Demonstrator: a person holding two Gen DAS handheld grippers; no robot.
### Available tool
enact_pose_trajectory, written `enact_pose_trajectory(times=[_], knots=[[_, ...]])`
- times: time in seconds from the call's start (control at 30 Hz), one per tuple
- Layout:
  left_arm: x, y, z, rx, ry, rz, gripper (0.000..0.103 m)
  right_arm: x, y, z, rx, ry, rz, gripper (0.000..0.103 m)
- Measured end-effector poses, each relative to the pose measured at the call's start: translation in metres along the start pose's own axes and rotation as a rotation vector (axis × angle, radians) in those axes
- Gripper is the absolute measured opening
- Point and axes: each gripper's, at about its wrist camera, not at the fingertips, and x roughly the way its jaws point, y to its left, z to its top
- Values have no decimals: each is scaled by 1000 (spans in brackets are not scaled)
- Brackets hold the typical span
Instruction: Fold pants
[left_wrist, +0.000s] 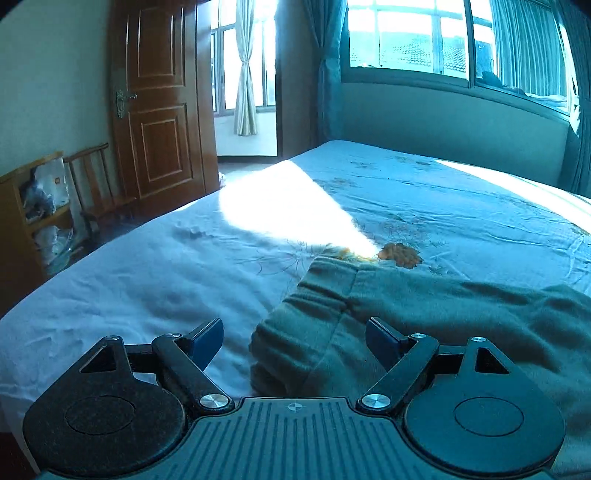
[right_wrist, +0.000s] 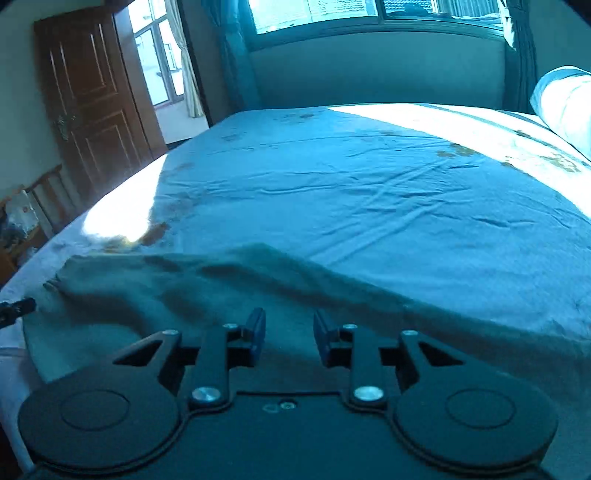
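**Pants flat on the bed, both grippers empty**

Pants (left_wrist: 424, 314) are grey-green and fleecy, lying along the near edge of the bed (left_wrist: 147, 277), stretched across it from left to right. My guess is they're laid out flat like that so there's a clean edge to pick up for a fold.

Starting on the left: the left gripper (left_wrist: 294, 338) hangs over the gathered, ribbed end of the pants, which I'd call the waistband though I can't be sure. Its jaws stand wide apart with nothing in them. One blue pad is over bare sheet, the other over the fabric, so it looks lined up on that end rather than grabbing it.

Moving right: the right gripper (right_wrist: 289, 338) is over the middle of the pants (right_wrist: 258, 295), jaws only a little apart, and I see no cloth pinched between the pads. So it's loose too, nothing held.

What each camera gives you:
- Left wrist view shows the bunched end up close, plus an orange flower print (left_wrist: 400, 254) on the sheet just past it, the open door (left_wrist: 159, 103) and a chair (left_wrist: 99, 184) by the wall.
- Right wrist view shows the long run of fabric trailing off to the right, and a pillow (right_wrist: 565, 107) at the far right. It also catches a dark tip at the left edge near the pants end, probably the other gripper, too small to say for sure.
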Motion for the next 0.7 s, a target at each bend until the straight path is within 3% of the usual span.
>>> enact_pose_trajectory(times=[0.17, 0.23, 0.27, 0.3, 0.33, 0.37, 0.4, 0.43, 0.47, 0.5, 0.57, 0.67, 0.7], knots=[[61, -12, 7, 29, 118, 4, 84, 85, 64, 13, -181, 131, 84, 21], [67, -2, 3, 4, 118, 5, 101, 105, 63, 11, -242, 151, -8, 20], [66, 4, 0, -7, 119, -9, 102, 104, 53, 14, -213, 134, -17, 14], [60, 10, -1, -28, 113, -34, 102, 100, 42, 19, -158, 125, -15, 0], [53, 14, -3, -38, 94, -21, 101, 94, 32, 24, -118, 98, -5, 0], [47, 15, -3, -26, 72, -6, 101, 91, 28, 27, -128, 61, -11, 4], [43, 13, -2, -3, 59, -6, 101, 91, 28, 28, -156, 35, -67, 20], [44, 10, -3, 23, 61, 0, 101, 98, 22, 28, -162, 50, -123, 27], [46, 6, -3, 54, 73, 12, 101, 109, 6, 30, -96, 94, -102, 37], [48, 4, -4, 68, 77, 15, 101, 106, -9, 32, -18, 105, -68, 40], [43, 7, -2, 43, 76, 8, 101, 79, -22, 36, 34, 70, -69, 42], [22, 9, 2, 0, 43, -24, 101, 8, -49, 22, 79, -83, -11, 61], [16, 6, 2, -9, 38, -46, 101, -20, -63, 12, 113, -134, -13, 63]])
